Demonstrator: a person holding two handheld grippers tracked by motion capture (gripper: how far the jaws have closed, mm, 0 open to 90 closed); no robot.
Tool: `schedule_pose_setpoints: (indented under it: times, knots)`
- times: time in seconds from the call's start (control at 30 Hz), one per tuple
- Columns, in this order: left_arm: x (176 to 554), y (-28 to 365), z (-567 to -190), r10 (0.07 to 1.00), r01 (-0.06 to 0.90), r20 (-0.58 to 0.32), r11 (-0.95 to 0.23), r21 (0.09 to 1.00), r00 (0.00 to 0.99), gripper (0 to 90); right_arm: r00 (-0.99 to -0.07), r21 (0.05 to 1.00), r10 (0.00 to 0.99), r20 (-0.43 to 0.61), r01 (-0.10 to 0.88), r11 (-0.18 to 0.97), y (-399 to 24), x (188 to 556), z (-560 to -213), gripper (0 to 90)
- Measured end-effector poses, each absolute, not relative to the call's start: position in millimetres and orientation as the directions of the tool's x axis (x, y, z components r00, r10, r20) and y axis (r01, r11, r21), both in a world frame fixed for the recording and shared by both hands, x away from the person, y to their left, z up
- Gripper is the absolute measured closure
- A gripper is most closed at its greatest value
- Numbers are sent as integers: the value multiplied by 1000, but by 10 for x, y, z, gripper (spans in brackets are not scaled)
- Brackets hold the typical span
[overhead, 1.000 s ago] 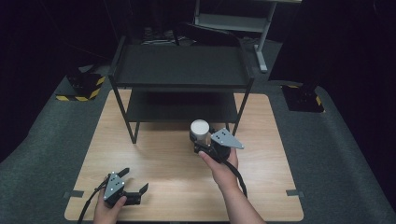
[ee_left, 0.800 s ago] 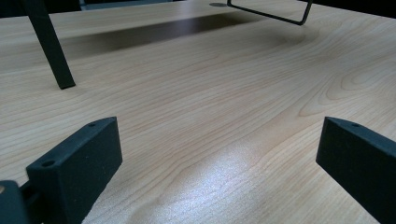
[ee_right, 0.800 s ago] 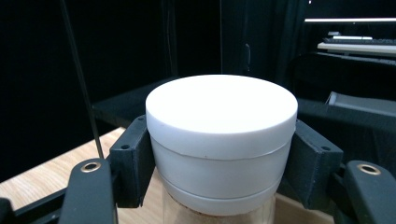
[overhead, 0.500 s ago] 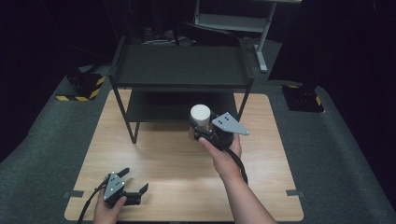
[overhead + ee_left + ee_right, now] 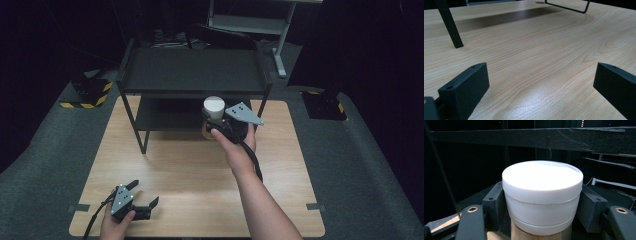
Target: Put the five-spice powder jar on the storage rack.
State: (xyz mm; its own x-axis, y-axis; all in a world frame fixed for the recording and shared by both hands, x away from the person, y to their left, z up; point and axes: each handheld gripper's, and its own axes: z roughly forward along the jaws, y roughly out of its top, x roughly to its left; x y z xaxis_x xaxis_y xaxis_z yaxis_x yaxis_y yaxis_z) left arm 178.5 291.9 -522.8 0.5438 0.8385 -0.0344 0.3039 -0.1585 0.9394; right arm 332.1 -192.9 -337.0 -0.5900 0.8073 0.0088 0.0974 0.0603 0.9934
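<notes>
Jar: white-lidded jar (image 5: 542, 195) sat upright between the jaws of my right hand-held gripper (image 5: 226, 125), clamped on both sides, held up in the air.
Where it was: right in front of the black two-tier shelf (image 5: 192, 70), about level with its lower tier.
Key relation: shelf lay straight ahead of the jar; in the right gripper view the top tier's edge ran across just above the lid, so I judged the way in was forward and under it. Jar's long axis stood vertical.
Nearer hand: right, by a long way.
Left hand-held gripper (image 5: 140, 197): jaws wide apart, holding nothing, low on the near left corner of the surface (image 5: 190, 170).
Change: over the last second the jar travelled away from me, up toward the shelf; left one hadn't budged.
</notes>
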Motion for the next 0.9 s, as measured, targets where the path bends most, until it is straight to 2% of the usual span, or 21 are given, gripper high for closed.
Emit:
schedule_pose_setpoints:
  times: [0.5,0.9]
  knots:
    - [1780,2913,-5228,840,300,-28,-162,940,541,5,-529,995,849,2,84,49,-1736,3637,-3469,338]
    - [1777,2911,-5233,840,298,-28,-161,941,542,5,-509,999,860,19,47,5,-1728,3748,-3617,338]
